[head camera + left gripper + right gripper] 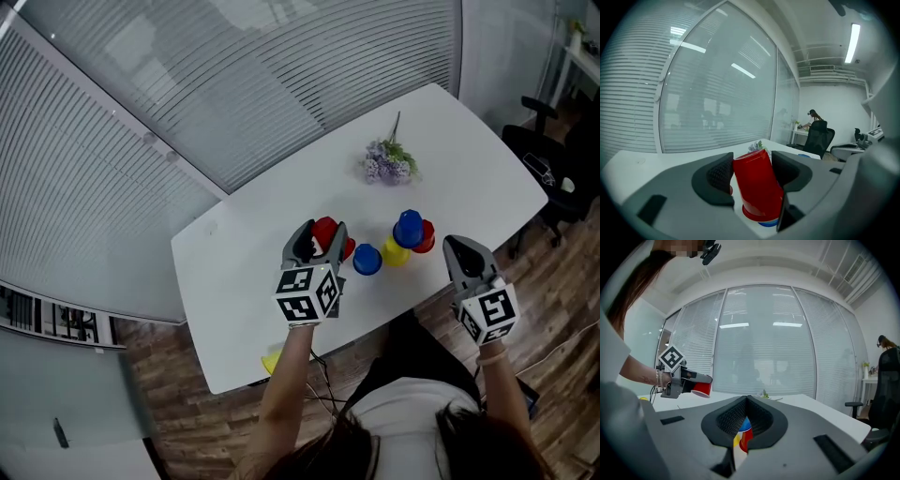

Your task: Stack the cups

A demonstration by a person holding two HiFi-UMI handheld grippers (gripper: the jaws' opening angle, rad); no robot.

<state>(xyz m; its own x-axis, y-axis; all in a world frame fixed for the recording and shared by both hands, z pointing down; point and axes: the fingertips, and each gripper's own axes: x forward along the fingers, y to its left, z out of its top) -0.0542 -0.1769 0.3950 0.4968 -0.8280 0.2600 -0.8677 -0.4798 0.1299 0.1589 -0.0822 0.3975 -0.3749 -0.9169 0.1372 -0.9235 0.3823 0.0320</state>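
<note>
- Gripping an upturned red cup (757, 183), our left claw (322, 234) holds it tilted, clear of the bench (244, 281), just left of the lone blue cup (367, 260).
- Our right claw (457, 248), closed and empty, hangs right of that blue cup, beyond the blue-topped stack (408, 230).

The tall plastic cup (757, 187) is red. The small plastic cup (367, 259) is blue. The table (234, 281) is white. The flower bunch (386, 167) is purple and green. The left gripper (322, 232) is grey; its cube has black and white squares.
</note>
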